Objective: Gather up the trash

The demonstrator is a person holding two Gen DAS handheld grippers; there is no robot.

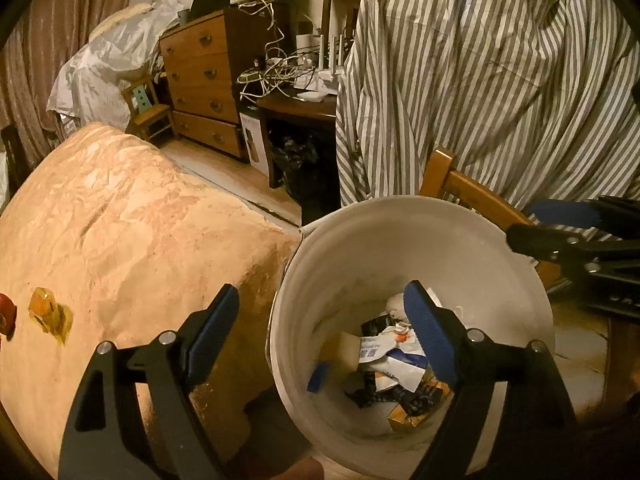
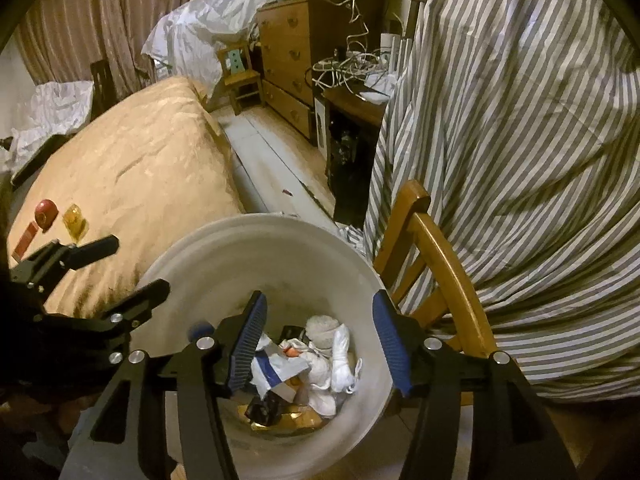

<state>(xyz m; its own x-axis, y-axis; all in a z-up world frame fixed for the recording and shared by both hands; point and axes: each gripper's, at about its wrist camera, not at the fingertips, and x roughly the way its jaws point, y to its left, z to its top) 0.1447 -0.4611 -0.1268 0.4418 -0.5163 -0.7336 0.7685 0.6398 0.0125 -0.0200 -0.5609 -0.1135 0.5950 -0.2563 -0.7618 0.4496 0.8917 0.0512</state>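
A white bucket (image 1: 400, 202) (image 2: 280, 248) stands on the floor beside a gold-covered surface (image 1: 120, 220) (image 2: 140, 160). It holds a heap of trash (image 1: 392, 360) (image 2: 312, 360): crumpled paper, wrappers and white tissue. My left gripper (image 1: 320, 292) (image 2: 136, 268) is open over the bucket's left rim, with nothing between its blue pads. My right gripper (image 2: 320, 298) (image 1: 532, 224) is open above the bucket's mouth, also with nothing in it. On the covered surface lie a yellow wrapper (image 1: 50, 312) (image 2: 75, 220), a red round thing (image 1: 6, 314) (image 2: 46, 210) and a red card (image 2: 26, 240).
A wooden chair (image 1: 472, 188) (image 2: 440, 248) stands close behind the bucket, draped with a large striped cloth (image 1: 500, 80) (image 2: 520, 140). Farther back are a chest of drawers (image 1: 204, 80) (image 2: 286, 48), a desk with tangled cables (image 1: 276, 72), and curtains (image 1: 48, 40).
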